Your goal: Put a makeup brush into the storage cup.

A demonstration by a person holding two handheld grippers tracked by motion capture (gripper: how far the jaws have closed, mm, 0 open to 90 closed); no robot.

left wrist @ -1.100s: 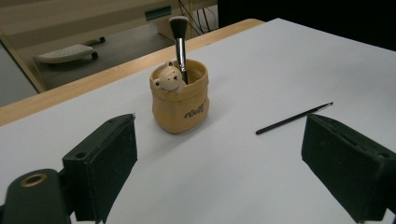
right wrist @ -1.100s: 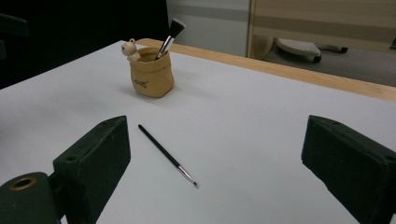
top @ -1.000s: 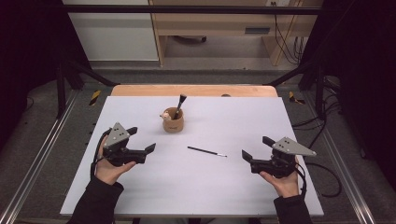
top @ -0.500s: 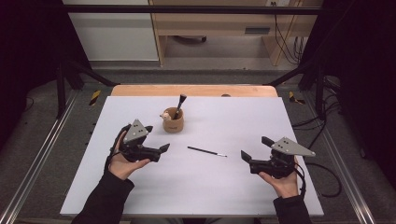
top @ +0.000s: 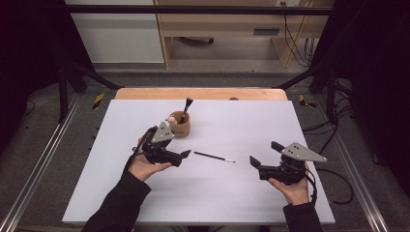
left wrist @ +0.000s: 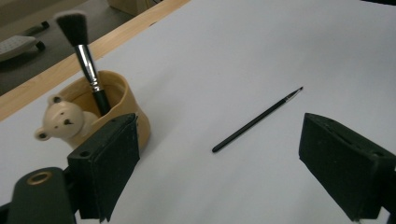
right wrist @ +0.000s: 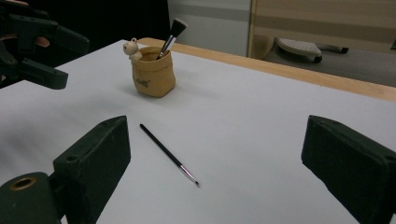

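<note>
Near the middle of the table (top: pixel 227 203), the thin brush (top: pixel 214 156) is lying flat. You are holding your left gripper (top: pixel 183 156) just beside its handle end, jaws gaping wide and empty; your right gripper (top: pixel 264 157) is waiting near the right edge, equally wide open and empty.

A thin black brush (top: pixel 214 156) lies flat on the white table (top: pixel 241 198), its fine pointed tip toward the person's right and its blunt handle end toward the left. Nothing touches it. Just behind its handle end stands a tan cup (top: pixel 180 125) with a small bear figure on its rim, upright, holding a black-bristled makeup brush (left wrist: pixel 84 51) that leans inside.
</note>
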